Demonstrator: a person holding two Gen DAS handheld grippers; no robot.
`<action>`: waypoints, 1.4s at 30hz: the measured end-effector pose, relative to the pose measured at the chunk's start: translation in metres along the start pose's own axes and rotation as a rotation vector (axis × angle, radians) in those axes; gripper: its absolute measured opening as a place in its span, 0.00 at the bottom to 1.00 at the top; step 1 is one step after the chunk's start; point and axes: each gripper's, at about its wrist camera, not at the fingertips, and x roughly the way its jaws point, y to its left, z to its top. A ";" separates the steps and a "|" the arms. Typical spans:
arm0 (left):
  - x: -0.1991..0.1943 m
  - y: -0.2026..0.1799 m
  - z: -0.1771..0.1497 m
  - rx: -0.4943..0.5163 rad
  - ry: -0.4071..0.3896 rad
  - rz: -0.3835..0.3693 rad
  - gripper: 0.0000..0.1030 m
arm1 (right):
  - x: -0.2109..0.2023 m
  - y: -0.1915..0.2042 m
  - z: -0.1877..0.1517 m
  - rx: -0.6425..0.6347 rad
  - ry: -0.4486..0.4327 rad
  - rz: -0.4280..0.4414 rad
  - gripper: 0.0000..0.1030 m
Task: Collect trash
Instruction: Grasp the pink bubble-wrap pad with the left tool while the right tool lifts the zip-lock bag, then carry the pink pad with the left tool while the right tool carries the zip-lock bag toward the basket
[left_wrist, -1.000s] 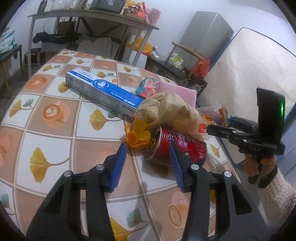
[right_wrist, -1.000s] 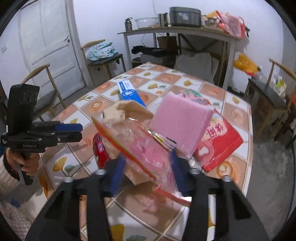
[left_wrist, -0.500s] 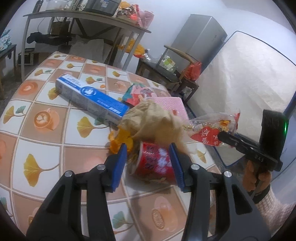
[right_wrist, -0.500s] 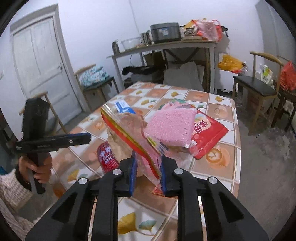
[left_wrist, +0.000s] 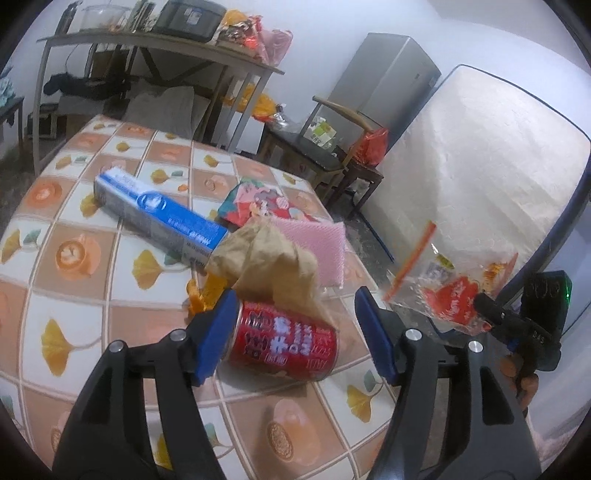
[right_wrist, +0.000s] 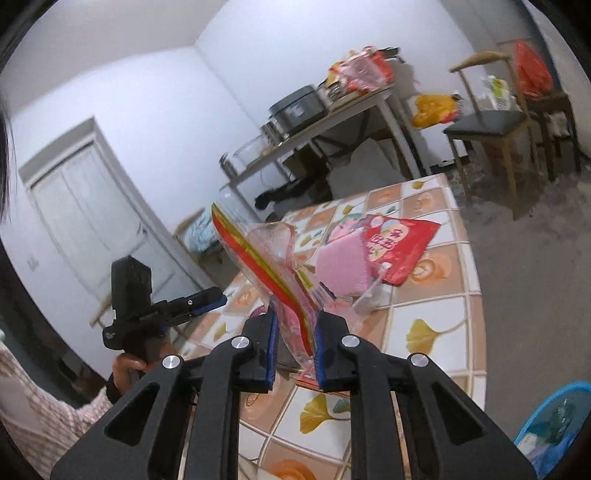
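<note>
Two grabs underway: your right gripper (right_wrist: 293, 345) fingers have just been closing and are pinching the clear snack bag (right_wrist: 266, 258) off the surface (left_wrist: 122, 325); the left gripper (left_wrist: 295, 332), fingers widening unclamped, is straddling the red can (left_wrist: 284, 341) lying there.

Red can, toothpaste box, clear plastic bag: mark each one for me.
red can (left_wrist: 284, 341): left wrist view, middle of its printed side.
toothpaste box (left_wrist: 159, 218): left wrist view, blue top face.
clear plastic bag (right_wrist: 266, 266): right wrist view, red strip along its edge.
</note>
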 end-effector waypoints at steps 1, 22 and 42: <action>0.001 -0.005 0.006 0.030 -0.001 0.003 0.61 | -0.004 -0.002 -0.002 0.006 -0.004 -0.007 0.15; 0.184 -0.100 0.023 1.365 0.489 0.129 0.86 | -0.007 -0.042 -0.031 0.109 0.022 -0.020 0.15; 0.205 -0.114 0.004 1.457 0.551 0.064 0.78 | -0.017 -0.059 -0.036 0.178 -0.021 -0.029 0.15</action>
